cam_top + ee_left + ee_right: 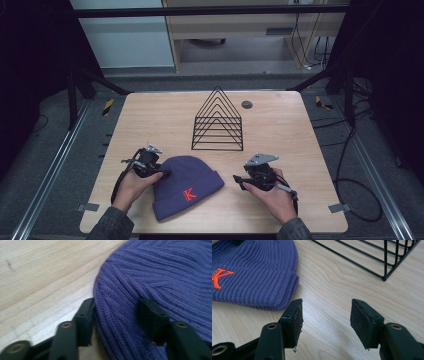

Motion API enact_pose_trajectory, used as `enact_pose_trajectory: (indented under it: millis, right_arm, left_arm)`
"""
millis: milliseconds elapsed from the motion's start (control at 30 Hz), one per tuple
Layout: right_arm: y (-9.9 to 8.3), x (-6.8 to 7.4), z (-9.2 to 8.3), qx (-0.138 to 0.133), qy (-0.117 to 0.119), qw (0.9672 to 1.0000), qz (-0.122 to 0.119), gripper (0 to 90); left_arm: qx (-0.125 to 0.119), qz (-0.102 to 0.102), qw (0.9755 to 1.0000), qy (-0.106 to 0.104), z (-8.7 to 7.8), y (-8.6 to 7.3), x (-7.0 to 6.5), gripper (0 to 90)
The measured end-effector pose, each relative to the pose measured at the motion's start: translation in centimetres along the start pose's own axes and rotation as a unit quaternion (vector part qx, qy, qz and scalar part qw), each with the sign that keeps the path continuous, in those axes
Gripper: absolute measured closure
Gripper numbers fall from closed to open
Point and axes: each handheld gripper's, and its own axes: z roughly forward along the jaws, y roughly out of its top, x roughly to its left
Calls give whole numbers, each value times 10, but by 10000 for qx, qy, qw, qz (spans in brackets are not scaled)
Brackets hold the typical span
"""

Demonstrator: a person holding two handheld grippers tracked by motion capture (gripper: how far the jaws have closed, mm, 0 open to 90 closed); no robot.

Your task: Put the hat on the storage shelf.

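Left gripper (116, 312) straddling the purple beanie's (187, 185) crown near the table's (280, 130) front edge (jaws apart); right gripper (325, 320) parted, empty.

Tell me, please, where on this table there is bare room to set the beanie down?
Bare wood lies along the table left of the wire rack, right of the rack toward the far-right corner past the small dark disc, and between rack and beanie. The near edge is crowded: beanie, left tongs and right tongs.
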Motion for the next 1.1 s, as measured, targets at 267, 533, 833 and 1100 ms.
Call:
enact_pose_trajectory:
  millis: [267, 533, 833, 1100]
  right_arm:
    - [0, 2, 0, -13, -24, 10000, -51, 417]
    - [-2, 1, -2, 6, -62, 10000, -12, 408]
    - [-2, 2, -1, -74, -141, 9999, 24, 325]
    - [-2, 3, -3, -134, -169, 9998, 48, 299]
  left_arm:
    - [76, 82, 9999, -56, -2, 3, -5, 708]
    - [-71, 595, 9978, 295, -14, 9, -16, 765]
    - [-450, 1158, 9907, 554, -39, 28, -37, 773]
    - [-795, 1509, 9837, 568, -59, 39, -51, 778]
